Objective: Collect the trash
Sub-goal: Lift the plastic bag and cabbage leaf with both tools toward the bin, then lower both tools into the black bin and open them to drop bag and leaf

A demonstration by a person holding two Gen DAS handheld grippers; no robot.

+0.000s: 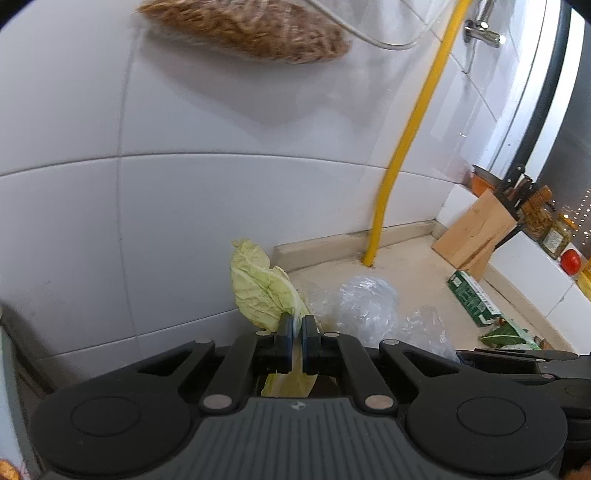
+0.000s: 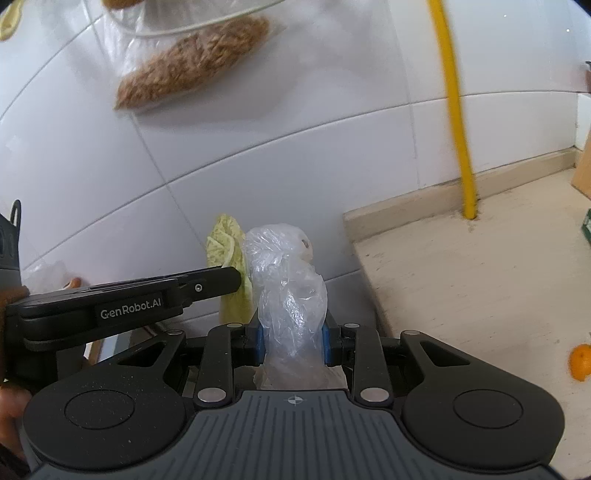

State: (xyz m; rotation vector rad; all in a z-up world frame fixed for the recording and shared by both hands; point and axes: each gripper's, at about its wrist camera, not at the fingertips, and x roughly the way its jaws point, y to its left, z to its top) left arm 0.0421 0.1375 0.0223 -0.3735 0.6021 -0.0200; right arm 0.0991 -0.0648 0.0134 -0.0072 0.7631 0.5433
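My left gripper [image 1: 297,328] is shut on a pale green cabbage leaf [image 1: 258,286], held up in front of the white tiled wall. My right gripper [image 2: 293,328] is shut on a crumpled clear plastic bag [image 2: 288,280], held up just right of the leaf. The leaf also shows in the right wrist view [image 2: 227,240], with the left gripper's black body [image 2: 129,299] beside it. The plastic bag also shows in the left wrist view [image 1: 369,302].
A beige countertop [image 2: 461,280] lies to the right with a yellow pipe [image 1: 410,129] rising at the wall. A green box [image 1: 472,299], a wooden knife block [image 1: 476,232], jars, a tomato [image 1: 570,260] and an orange [image 2: 581,362] are there. A bag of brown strands [image 1: 247,27] hangs above.
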